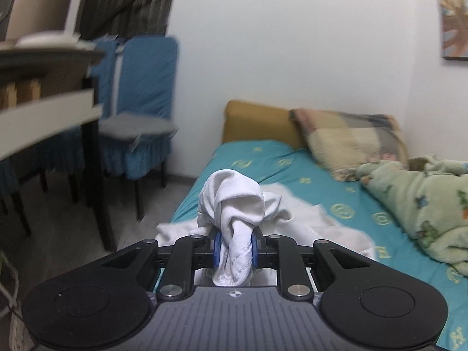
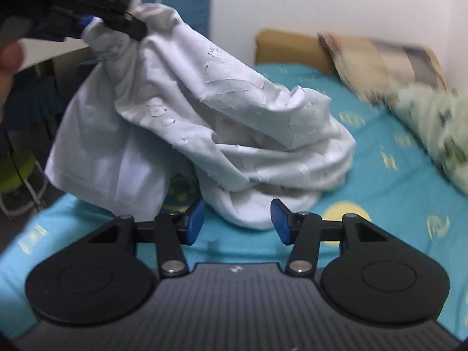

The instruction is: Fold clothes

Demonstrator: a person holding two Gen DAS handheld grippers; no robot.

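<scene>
A white garment (image 2: 204,122) with a cracked, peeling print hangs from my left gripper (image 2: 90,26) at the upper left of the right wrist view, its lower part resting bunched on the teal bedsheet (image 2: 380,175). In the left wrist view the left gripper (image 1: 235,248) is shut on a twisted wad of the white garment (image 1: 234,201), the rest trailing down onto the bed. My right gripper (image 2: 237,219) stands open low over the sheet, its blue pads (image 2: 194,219) on either side of the garment's lowest fold, apart from it.
A patterned pillow (image 1: 351,140) and a green fleece blanket (image 1: 424,201) lie at the bed's head and right side. A mustard headboard (image 1: 257,122) meets the white wall. Left of the bed stand a blue-covered chair (image 1: 140,93) and a dark table (image 1: 52,67). A hand (image 2: 7,58) shows at the left edge.
</scene>
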